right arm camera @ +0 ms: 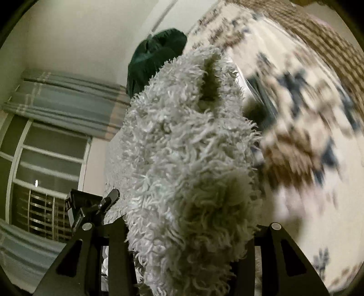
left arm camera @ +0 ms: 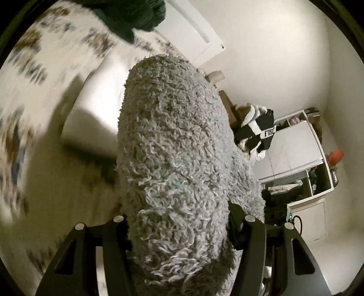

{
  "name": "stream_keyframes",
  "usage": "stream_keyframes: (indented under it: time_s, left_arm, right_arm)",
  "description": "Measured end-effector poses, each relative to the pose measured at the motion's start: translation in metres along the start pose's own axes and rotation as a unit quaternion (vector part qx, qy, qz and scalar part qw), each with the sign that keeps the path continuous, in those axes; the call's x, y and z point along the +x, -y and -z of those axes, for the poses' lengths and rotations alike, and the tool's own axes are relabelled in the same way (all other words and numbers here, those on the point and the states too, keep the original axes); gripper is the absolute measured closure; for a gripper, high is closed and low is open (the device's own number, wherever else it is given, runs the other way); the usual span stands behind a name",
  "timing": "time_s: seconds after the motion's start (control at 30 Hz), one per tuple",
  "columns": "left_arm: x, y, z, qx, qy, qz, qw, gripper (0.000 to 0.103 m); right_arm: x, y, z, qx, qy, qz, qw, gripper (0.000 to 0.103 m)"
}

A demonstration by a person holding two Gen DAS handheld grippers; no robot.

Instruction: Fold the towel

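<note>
A shaggy grey-white towel (left arm camera: 173, 145) fills the middle of the left wrist view. It bulges up from between the black fingers (left arm camera: 113, 230) of my left gripper (left arm camera: 182, 230), which is shut on it. In the right wrist view the same fluffy towel (right arm camera: 182, 148) rises bunched out of my right gripper (right arm camera: 188, 230), also shut on it. Both sets of fingertips are buried in the pile. A black and white device with a label (left arm camera: 258, 132) shows past the towel's right edge. A black device (right arm camera: 91, 205) shows left of the towel in the right wrist view.
A blurred floral bedsheet (left arm camera: 34, 75) (right arm camera: 295, 136) lies under the towel. A dark green cloth bundle (left arm camera: 134, 16) (right arm camera: 154, 59) sits near its far end. A white shelf unit (left arm camera: 302, 159) with clothes stands by the wall. A barred window (right arm camera: 43, 182) has grey curtains (right arm camera: 68, 104).
</note>
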State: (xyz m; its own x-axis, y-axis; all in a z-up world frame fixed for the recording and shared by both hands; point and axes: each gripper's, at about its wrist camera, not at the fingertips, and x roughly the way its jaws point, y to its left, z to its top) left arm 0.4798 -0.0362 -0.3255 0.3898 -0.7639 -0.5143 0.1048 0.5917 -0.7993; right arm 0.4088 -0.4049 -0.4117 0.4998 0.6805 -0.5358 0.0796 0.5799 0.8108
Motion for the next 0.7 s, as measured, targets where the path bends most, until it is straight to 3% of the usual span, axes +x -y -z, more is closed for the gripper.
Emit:
stream_keyframes:
  time_s: [0.17, 0.27, 0.4, 0.47, 0.5, 0.6, 0.7]
  left_arm:
    - [0.042, -0.021, -0.109, 0.017, 0.004, 0.002, 0.9998, 0.048]
    - [0.065, -0.051, -0.14, 0.015, -0.004, -0.009, 0.9998, 0.048]
    - [0.098, -0.09, -0.15, -0.009, -0.038, -0.059, 0.9975, 0.047]
    - [0.104, -0.105, -0.146, -0.01, -0.048, -0.091, 0.9946, 0.037]
    - [0.104, -0.105, -0.143, -0.008, -0.049, -0.099, 0.9938, 0.036]
    - [0.097, -0.1, -0.138, 0.017, -0.053, -0.151, 0.987, 0.02]
    - [0.086, -0.076, -0.132, 0.066, -0.041, -0.205, 0.9756, 0.017]
  right_arm:
    - [0.067, -0.021, -0.092, 0.01, 0.019, -0.003, 1.0, 0.058]
    - [0.113, -0.022, -0.13, 0.012, 0.016, 0.005, 1.0, 0.058]
    - [0.162, -0.011, -0.162, 0.022, -0.009, 0.044, 0.999, 0.052]
    - [0.175, -0.005, -0.17, 0.028, -0.027, 0.072, 0.997, 0.042]
    - [0.177, -0.002, -0.17, 0.029, -0.032, 0.08, 0.996, 0.036]
    - [0.167, -0.009, -0.165, 0.001, -0.033, 0.128, 0.991, 0.014]
    - [0.15, -0.028, -0.158, -0.043, -0.024, 0.208, 0.977, 0.007]
